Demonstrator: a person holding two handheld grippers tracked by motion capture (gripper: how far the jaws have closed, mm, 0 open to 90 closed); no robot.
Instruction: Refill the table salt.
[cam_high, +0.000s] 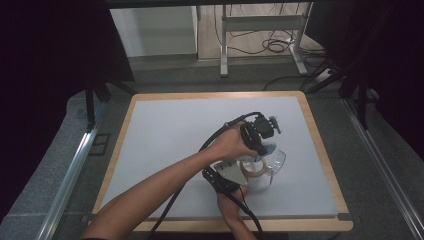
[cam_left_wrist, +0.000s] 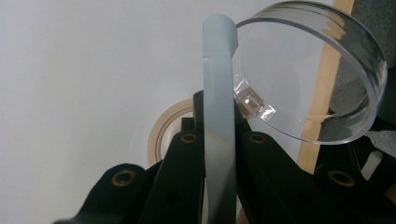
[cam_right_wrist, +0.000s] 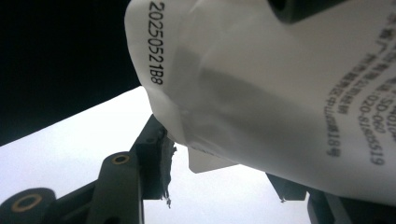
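From above I see both grippers meeting over the tape roll (cam_high: 251, 169), while my left gripper (cam_left_wrist: 218, 140) view shows jaws clamped on a pale strip (cam_left_wrist: 217, 93) beside a clear dish (cam_left_wrist: 317, 70), and my right gripper (cam_right_wrist: 224, 177) view shows jaws half-spread around a printed white pouch (cam_right_wrist: 280, 84).
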